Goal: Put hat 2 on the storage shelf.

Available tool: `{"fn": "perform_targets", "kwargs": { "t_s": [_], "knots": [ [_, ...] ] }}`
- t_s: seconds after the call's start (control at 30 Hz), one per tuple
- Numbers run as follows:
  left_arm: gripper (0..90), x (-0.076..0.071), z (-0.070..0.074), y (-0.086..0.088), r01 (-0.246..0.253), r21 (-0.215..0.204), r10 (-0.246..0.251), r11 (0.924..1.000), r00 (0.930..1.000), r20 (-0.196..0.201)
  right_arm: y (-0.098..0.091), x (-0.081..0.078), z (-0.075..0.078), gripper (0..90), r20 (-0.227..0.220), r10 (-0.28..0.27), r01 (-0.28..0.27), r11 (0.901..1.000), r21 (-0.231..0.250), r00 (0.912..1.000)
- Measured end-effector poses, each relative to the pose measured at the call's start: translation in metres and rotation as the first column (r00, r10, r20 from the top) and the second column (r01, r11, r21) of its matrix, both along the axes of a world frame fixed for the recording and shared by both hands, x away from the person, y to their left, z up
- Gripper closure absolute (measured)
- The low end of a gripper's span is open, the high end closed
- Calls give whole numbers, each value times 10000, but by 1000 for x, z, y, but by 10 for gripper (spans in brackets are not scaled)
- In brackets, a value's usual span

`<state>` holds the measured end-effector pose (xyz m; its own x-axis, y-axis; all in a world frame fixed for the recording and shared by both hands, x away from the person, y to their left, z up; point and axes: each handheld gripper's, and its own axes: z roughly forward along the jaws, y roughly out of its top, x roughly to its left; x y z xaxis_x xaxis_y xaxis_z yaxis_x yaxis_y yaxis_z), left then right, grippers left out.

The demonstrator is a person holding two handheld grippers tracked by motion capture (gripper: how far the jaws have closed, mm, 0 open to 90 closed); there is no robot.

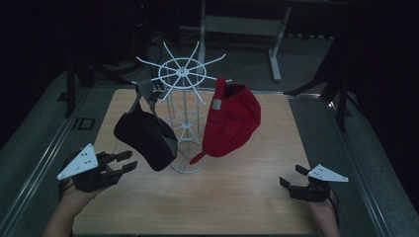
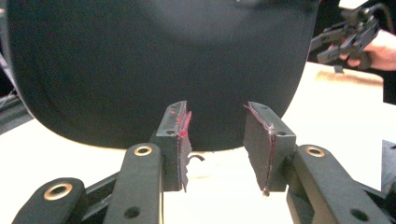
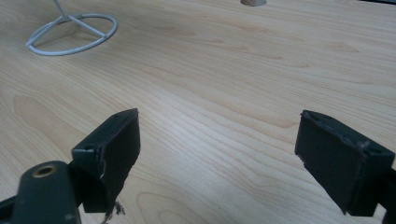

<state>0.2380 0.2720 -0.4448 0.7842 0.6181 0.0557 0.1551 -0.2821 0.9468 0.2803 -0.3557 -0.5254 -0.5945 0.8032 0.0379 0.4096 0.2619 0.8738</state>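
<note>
Left of the rack [image 1: 184, 118], our left gripper [image 1: 126, 161], jaws apart, just short of the black cap [image 1: 146, 136], our right gripper [image 1: 291, 177], jaws wide, well right of the rack, red cap [image 1: 232, 121] hanging on its right side.

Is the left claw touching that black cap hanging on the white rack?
Apart. In the left gripper view the left claw stands open just before the black cap, with pale table showing between its pads and the brim's edge.

High view overlooks whole counter [image 1: 237, 197] from near edge; gripper views sit low, close, sharing its wood top
</note>
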Motion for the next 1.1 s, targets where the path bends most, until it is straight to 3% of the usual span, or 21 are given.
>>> {"fn": "perform_targets", "kwargs": {
  "t_s": [0.4,0.6,0.83,0.93,1.1],
  "knots": [
    [608,3,-37,-3,-50,93,53,9999,9993,-373,0,0,-3,140,-65,-24,24,10000,-78,10000],
    [608,6,-59,-3,-491,286,510,9984,9964,-679,0,1,-5,140,-115,-43,42,9999,-137,9999],
    [595,9,-79,4,-1028,183,1043,9945,9873,-1201,1,2,-7,141,-136,-30,27,9998,-221,9999],
    [595,10,-84,5,-1046,328,1086,9940,9804,-1642,1,2,-9,140,-196,-42,37,9997,-255,9998],
    [580,9,-92,8,-1374,488,1437,9893,9756,-1662,1,3,-12,140,-256,-92,83,9995,-319,9996]
  ]
}}
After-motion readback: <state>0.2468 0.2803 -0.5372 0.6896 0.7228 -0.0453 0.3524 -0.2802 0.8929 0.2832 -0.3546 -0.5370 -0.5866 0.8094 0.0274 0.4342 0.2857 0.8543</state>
